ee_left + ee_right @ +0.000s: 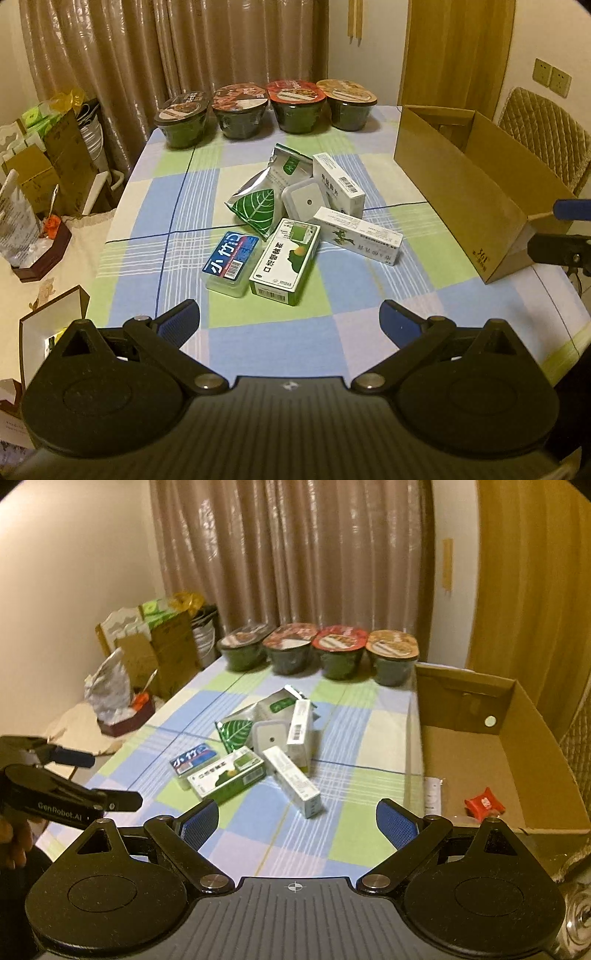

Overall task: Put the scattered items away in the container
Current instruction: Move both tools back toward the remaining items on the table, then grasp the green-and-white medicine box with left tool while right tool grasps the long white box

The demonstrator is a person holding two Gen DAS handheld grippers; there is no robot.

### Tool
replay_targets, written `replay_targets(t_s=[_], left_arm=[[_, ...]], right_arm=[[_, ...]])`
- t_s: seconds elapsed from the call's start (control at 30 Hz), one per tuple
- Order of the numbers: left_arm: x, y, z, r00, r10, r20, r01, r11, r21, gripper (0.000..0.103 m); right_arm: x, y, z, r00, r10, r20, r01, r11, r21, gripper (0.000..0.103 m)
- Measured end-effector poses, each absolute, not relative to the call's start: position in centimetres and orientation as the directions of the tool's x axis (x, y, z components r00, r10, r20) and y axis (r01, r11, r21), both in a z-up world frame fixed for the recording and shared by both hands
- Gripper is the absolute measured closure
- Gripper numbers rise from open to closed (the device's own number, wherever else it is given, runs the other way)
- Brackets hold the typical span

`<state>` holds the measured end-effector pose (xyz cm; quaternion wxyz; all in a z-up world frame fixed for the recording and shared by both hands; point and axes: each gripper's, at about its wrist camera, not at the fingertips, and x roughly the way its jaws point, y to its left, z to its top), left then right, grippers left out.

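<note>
Fingers on both your grippers stand wide apart and grip nothing, held back at the lower frame edge with the whole pile in sight.

Largest first: the brown cardboard box (491, 753) fills the right of the right wrist view, its open top facing up to take items; a small red packet (484, 804) already lies inside. Your left gripper (290, 318) and right gripper (297, 821) both hover short of the heap at frame centre, likely to choose a target. Nearest lies the green and white carton (286, 256), just beside the blue-labelled clear plastic case (229, 263). Behind them lie the long white carton (358, 234) and the silver foil leaf-print pouch (255, 206).
</note>
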<state>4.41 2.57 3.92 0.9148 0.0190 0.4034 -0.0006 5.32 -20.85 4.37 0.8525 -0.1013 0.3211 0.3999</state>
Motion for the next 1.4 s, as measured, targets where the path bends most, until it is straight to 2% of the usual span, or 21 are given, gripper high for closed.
replay_targets(t_s=[0.33,0.7,0.83,1.0,1.2,1.23,1.27,1.3,1.4], left_arm=[[6.3,4.0,2.2,0.642,-0.056,-0.765,0.072,0.997,-0.013,0.001],[10.3,4.5,-0.7,0.616,-0.091,-0.782,0.158,0.987,0.009,0.002],[12.3,4.6,-1.8,0.602,-0.106,-0.791,0.206,0.978,0.026,0.010],[14.2,4.6,-2.8,0.614,-0.116,-0.781,0.262,0.963,0.063,0.024],[16.4,5.0,-4.7,0.590,-0.130,-0.797,0.291,0.955,0.060,0.027],[16.7,5.0,-5.0,0.586,-0.132,-0.800,0.299,0.952,0.062,0.027],[17.0,4.9,-5.3,0.582,-0.134,-0.802,0.307,0.950,0.064,0.029],[17.2,4.8,-5.5,0.578,-0.135,-0.805,0.314,0.947,0.067,0.031],[17.9,4.5,-6.2,0.568,-0.132,-0.813,0.332,0.940,0.079,0.031]], right_arm=[[6.3,-18.5,2.5,0.441,0.594,-0.673,-0.793,0.609,0.019,0.006],[9.4,-14.6,-0.7,0.382,0.579,-0.720,-0.861,0.506,-0.050,0.006],[11.0,-13.0,-2.1,0.369,0.560,-0.741,-0.874,0.481,-0.071,0.006],[12.9,-11.1,-3.5,0.354,0.544,-0.760,-0.890,0.445,-0.096,0.006],[14.6,-8.8,-5.1,0.333,0.523,-0.785,-0.909,0.400,-0.118,0.007],[14.8,-8.4,-5.4,0.328,0.517,-0.790,-0.911,0.394,-0.121,0.009],[15.1,-8.1,-5.7,0.321,0.509,-0.799,-0.915,0.385,-0.123,0.020],[15.3,-7.7,-6.1,0.313,0.498,-0.809,-0.918,0.377,-0.122,0.026],[16.0,-6.9,-7.2,0.304,0.472,-0.827,-0.923,0.362,-0.133,0.026]])
